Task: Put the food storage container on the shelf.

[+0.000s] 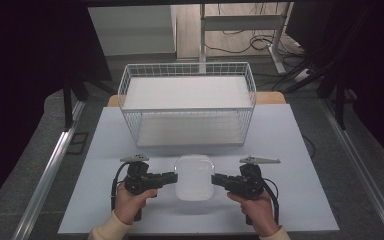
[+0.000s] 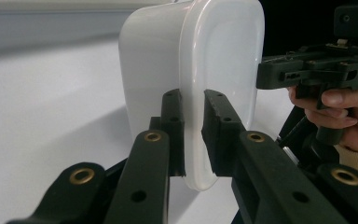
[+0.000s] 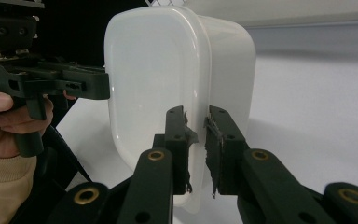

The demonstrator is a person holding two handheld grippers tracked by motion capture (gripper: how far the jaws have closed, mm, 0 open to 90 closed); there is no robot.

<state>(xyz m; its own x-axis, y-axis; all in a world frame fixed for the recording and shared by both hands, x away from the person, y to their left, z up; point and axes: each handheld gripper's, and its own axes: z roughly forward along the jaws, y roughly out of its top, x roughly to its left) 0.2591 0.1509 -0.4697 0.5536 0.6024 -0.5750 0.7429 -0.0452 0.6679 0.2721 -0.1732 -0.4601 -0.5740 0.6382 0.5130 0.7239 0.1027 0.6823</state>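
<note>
A white plastic lidded container (image 1: 194,176) sits on the pale table between both hands. My left gripper (image 1: 175,177) is shut on the container's left rim; in the left gripper view its jaws pinch the lid's edge (image 2: 193,135) of the container (image 2: 191,60). From the other side, my right gripper (image 1: 213,179) clamps the right rim, and the right gripper view shows its jaws squeezing the container's lip (image 3: 196,140) on the container (image 3: 168,79). Each gripper view also shows the opposite gripper farther off, held in a hand.
A white wire basket (image 1: 187,103) with a flat white bottom stands behind the container, toward the table's far edge. Bare tabletop (image 1: 290,150) lies on either side. Metal rails (image 1: 50,165) run along the floor beside the table.
</note>
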